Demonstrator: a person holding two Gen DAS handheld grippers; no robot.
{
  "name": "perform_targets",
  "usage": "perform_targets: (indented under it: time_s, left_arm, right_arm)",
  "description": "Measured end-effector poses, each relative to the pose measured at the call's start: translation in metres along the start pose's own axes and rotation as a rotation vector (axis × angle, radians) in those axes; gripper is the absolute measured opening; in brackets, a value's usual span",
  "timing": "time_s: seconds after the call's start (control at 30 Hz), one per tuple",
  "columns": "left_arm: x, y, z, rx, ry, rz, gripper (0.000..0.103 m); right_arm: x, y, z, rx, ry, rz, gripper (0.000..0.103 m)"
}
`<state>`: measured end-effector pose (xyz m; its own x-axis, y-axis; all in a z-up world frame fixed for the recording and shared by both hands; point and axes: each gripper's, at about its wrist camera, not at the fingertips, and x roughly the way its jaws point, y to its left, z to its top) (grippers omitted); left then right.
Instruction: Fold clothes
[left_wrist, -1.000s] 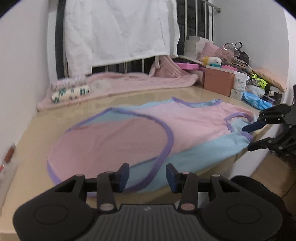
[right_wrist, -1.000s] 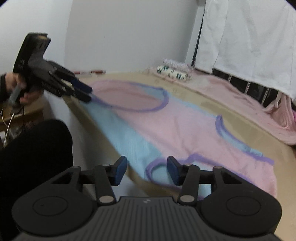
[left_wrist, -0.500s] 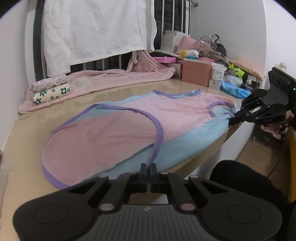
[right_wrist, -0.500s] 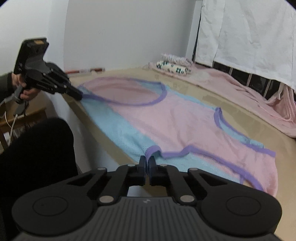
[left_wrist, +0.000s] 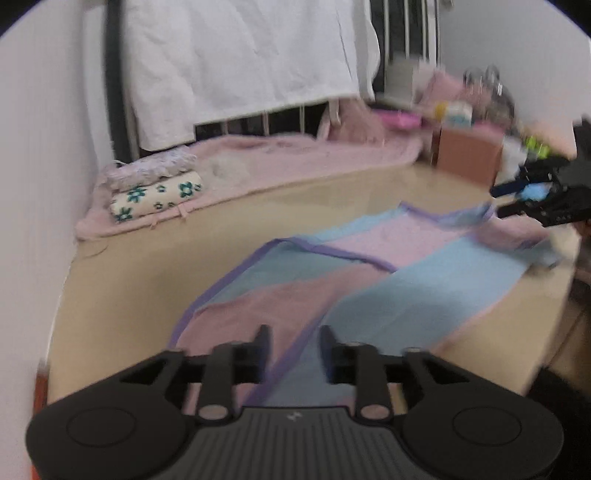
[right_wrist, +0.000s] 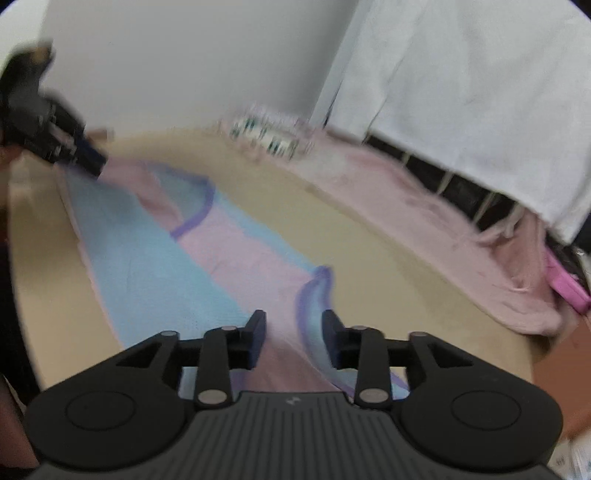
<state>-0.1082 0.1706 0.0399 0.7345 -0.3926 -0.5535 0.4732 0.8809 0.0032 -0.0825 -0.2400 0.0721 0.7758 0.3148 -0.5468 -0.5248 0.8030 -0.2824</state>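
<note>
Here the pink and blue garment (left_wrist: 373, 288) lies folded lengthwise on the tan table (left_wrist: 140, 280), one purple-trimmed edge running between the left gripper (left_wrist: 293, 354) fingers, which stand apart and clamp nothing. The right gripper (right_wrist: 293, 341) fingers are likewise spread, with a purple-edged fold lying between them. Bare table stretches beyond the garment to the pink blanket (left_wrist: 280, 158) and the folded floral cloth (left_wrist: 155, 195); both views are motion-blurred, so contact with the cloth is hard to judge.

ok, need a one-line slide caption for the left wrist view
Open left gripper over the pink-and-blue garment, its near edge folded inward on the table.
</note>
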Motion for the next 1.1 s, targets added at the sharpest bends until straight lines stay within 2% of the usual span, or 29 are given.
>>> perform_targets:
  time_s: [0.03, 0.07, 0.13, 0.23, 0.3, 0.33, 0.37, 0.4, 0.43, 0.5, 0.57, 0.63, 0.7, 0.73, 0.8, 0.9, 0.93, 1.0, 1.07, 1.1]
  left_arm:
    - [-0.008, 0.003, -0.008, -0.017, -0.023, -0.005, 0.058]
    - [-0.01, 0.004, -0.012, -0.032, -0.025, 0.0, 0.058]
    - [-0.008, 0.006, -0.017, -0.061, -0.009, 0.016, 0.058]
    - [0.002, 0.008, -0.023, -0.084, 0.005, 0.039, 0.057]
    - [0.01, 0.007, -0.025, -0.082, 0.036, 0.062, 0.052]
    - [0.011, 0.005, -0.028, -0.07, 0.042, 0.079, 0.05]
    - [0.011, 0.002, -0.03, -0.051, 0.037, 0.094, 0.049]
    - [0.01, 0.001, -0.032, -0.04, 0.033, 0.101, 0.049]
    - [0.009, 0.0, -0.033, -0.039, 0.035, 0.105, 0.048]
    - [0.006, 0.0, -0.036, -0.026, 0.03, 0.126, 0.049]
    - [0.004, -0.001, -0.039, -0.01, 0.024, 0.148, 0.05]
    - [0.001, 0.0, -0.039, -0.025, 0.033, 0.162, 0.05]
    - [-0.004, 0.004, -0.037, -0.052, 0.044, 0.156, 0.048]
    - [-0.008, 0.006, -0.037, -0.065, 0.04, 0.142, 0.048]
    - [-0.012, 0.013, -0.037, -0.101, 0.031, 0.122, 0.05]
    - [-0.01, 0.026, -0.035, -0.166, 0.053, 0.12, 0.052]
    - [-0.008, 0.029, -0.034, -0.185, 0.071, 0.117, 0.051]
    - [-0.01, 0.031, -0.033, -0.186, 0.059, 0.09, 0.046]
    - [-0.013, 0.031, -0.032, -0.183, 0.038, 0.063, 0.031]
    - [-0.013, 0.03, -0.031, -0.178, 0.038, 0.067, 0.029]
  right_arm:
    - [-0.019, -0.008, -0.008, 0.045, -0.009, 0.014, 0.051]
    - [-0.036, -0.017, -0.018, 0.089, -0.006, 0.037, 0.055]
    - [-0.055, -0.031, -0.043, 0.146, 0.021, 0.083, 0.055]
    - [-0.058, -0.023, -0.073, 0.176, 0.087, 0.055, 0.055]
    - [-0.057, -0.018, -0.085, 0.173, 0.106, 0.031, 0.053]
    - [-0.056, -0.017, -0.088, 0.181, 0.105, 0.045, 0.052]
    - [-0.056, -0.016, -0.091, 0.188, 0.106, 0.06, 0.037]
    - [-0.053, -0.017, -0.09, 0.19, 0.117, 0.073, 0.01]
    - [-0.051, -0.02, -0.088, 0.184, 0.127, 0.067, 0.004]
    - [-0.053, -0.027, -0.082, 0.172, 0.108, -0.006, 0.004]
    - [-0.05, -0.039, -0.075, 0.182, 0.088, -0.142, 0.006]
    - [-0.047, -0.051, -0.067, 0.187, 0.075, -0.272, 0.013]
    - [-0.042, -0.051, -0.064, 0.176, 0.078, -0.327, 0.029]
    - [-0.043, -0.05, -0.062, 0.176, 0.067, -0.342, 0.03]
    - [-0.051, -0.041, -0.057, 0.201, -0.001, -0.307, 0.03]
    - [-0.058, -0.019, -0.057, 0.225, -0.074, -0.11, 0.031]
    - [-0.052, -0.011, -0.059, 0.205, -0.059, -0.093, 0.031]
    - [-0.041, 0.006, -0.063, 0.173, -0.028, -0.063, 0.031]
    - [-0.03, 0.01, -0.07, 0.193, 0.001, -0.054, 0.031]
    - [-0.026, 0.011, -0.072, 0.206, 0.01, -0.053, 0.031]
